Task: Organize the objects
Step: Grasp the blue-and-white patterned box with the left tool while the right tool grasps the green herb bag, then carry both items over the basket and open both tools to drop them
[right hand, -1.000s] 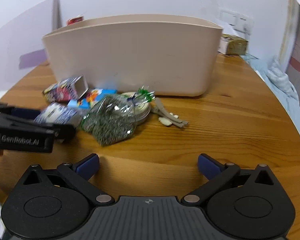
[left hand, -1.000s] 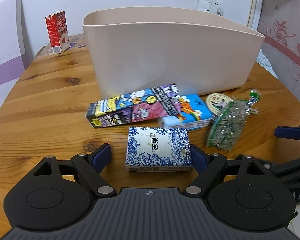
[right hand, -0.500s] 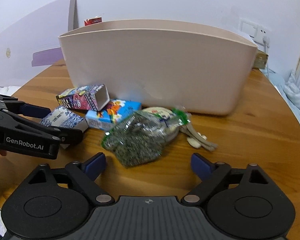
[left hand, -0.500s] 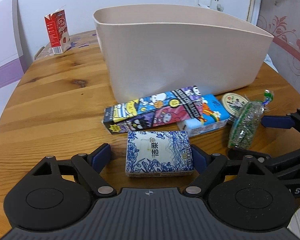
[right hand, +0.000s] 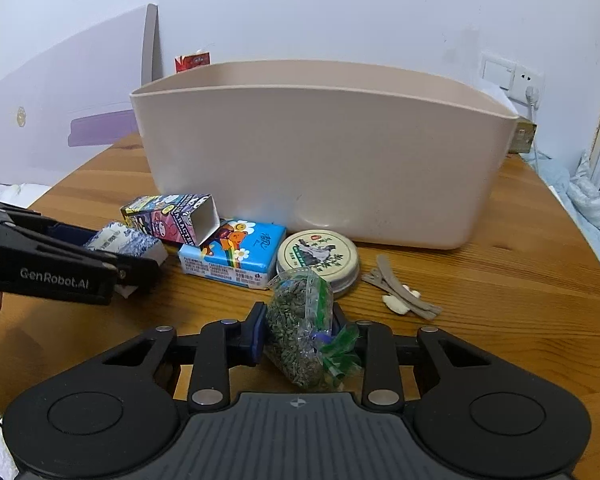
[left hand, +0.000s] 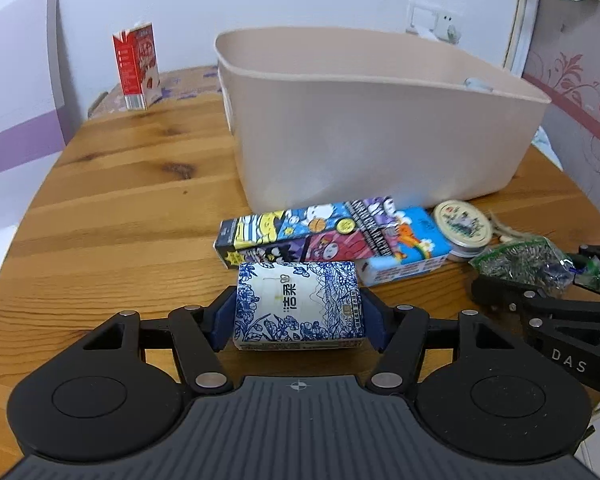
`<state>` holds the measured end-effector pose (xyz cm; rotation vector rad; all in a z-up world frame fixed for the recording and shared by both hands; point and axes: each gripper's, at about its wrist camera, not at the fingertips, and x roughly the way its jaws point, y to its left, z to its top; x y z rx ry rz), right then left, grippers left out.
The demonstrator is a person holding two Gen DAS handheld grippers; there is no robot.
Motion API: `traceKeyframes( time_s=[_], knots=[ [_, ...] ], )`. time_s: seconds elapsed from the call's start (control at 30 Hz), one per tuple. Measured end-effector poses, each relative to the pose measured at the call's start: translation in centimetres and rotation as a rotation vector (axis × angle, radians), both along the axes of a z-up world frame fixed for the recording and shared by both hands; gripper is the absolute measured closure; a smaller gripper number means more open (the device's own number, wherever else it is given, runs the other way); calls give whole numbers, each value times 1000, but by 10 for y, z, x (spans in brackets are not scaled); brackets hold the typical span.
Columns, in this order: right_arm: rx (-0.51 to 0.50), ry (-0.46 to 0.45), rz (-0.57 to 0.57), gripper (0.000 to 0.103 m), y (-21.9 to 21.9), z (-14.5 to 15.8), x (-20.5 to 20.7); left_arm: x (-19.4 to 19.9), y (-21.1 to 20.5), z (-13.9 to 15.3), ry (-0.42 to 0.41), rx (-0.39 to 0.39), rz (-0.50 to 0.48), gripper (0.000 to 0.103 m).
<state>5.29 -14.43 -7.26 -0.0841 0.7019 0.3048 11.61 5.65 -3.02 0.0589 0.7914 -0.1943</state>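
Observation:
My left gripper (left hand: 299, 318) is shut on a blue-and-white floral tissue pack (left hand: 298, 306), held just above the wooden table; it also shows in the right wrist view (right hand: 126, 240). My right gripper (right hand: 298, 338) is shut on a clear bag of green seeds (right hand: 300, 330), also seen in the left wrist view (left hand: 520, 258). A large beige bin (left hand: 372, 128) (right hand: 324, 160) stands behind. In front of it lie a cartoon-printed box (left hand: 300, 236) (right hand: 172, 218), a blue tissue pack (left hand: 408, 248) (right hand: 232, 256) and a round tin (left hand: 462, 224) (right hand: 318, 258).
Beige hair clips (right hand: 400, 292) lie right of the tin. A red milk carton (left hand: 136, 66) stands at the table's far left edge by the wall. A small box (right hand: 522, 140) sits behind the bin's right end. The round table (left hand: 120, 208) drops off left and right.
Both grippers have closed: the left on the floral tissue pack, the right on the seed bag. Both have moved forward toward the bin, and the seed bag has been pulled away from the tin.

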Motion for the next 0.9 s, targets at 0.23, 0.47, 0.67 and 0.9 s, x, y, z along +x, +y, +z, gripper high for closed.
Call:
traceKeyframes(
  time_s=[0.23,0.47,0.67,0.9],
  knots=[
    [40,-84,-1,74,-22,38,-15,-17,-1,39,-81,-20,-3,39],
    [72,-193,-10,74,-35,82,-14,-21,3,84,-172,-43,14,39],
    [41,-276,-14,74,-39,112,7,-3,2,116,-245,-49,19,39],
    [18,-295,-45,74,-39,127,58,49,-20,127,-226,-13,-15,39]
  ],
)
